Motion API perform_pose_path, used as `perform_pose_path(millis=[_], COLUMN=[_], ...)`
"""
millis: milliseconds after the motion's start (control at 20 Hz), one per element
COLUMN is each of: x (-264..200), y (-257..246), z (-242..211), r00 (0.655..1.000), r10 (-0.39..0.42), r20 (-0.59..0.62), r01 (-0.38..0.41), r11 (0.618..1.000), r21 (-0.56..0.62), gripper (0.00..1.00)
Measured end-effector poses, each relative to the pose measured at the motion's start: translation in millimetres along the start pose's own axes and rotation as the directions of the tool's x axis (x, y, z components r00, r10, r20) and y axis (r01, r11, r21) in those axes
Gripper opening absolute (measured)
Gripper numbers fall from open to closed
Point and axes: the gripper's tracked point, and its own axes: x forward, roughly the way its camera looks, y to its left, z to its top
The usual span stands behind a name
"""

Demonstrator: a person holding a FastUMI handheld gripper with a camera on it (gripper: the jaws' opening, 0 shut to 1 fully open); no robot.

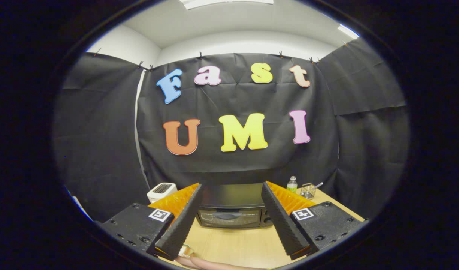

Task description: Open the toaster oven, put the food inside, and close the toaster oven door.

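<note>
Gripper view: the gripper (231, 221) hangs above the wooden table (236, 243), fingers spread wide and holding nothing. The toaster oven (232, 210) stands at 12 o'clock beyond the fingertips, door shut. Food (199, 261) lies at 6 o'clock under the fingers. Judged progress: no step done; opening, loading and closing remain.

Toaster oven (231, 210) sits on the table (236, 243) beyond the spread-apart gripper (231, 240) fingers. Pop-up toaster (161, 191) off to its left, bottle (292, 185) and wire basket (308, 191) to its right.
</note>
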Motion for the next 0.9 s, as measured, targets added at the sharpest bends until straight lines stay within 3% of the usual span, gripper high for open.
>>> perform_pose_path(millis=[300,500,900], x=[96,154,209], y=[23,15,3], z=[-74,-114,-184], r00=[0.988,0.97,0.915], r10=[0.007,-0.052,-0.11], r20=[-0.155,-0.235,-0.387], r01=[-0.004,0.054,0.1], r11=[1.0,0.999,0.994], r21=[0.019,0.002,-0.047], gripper=[1.0,1.0,1.0])
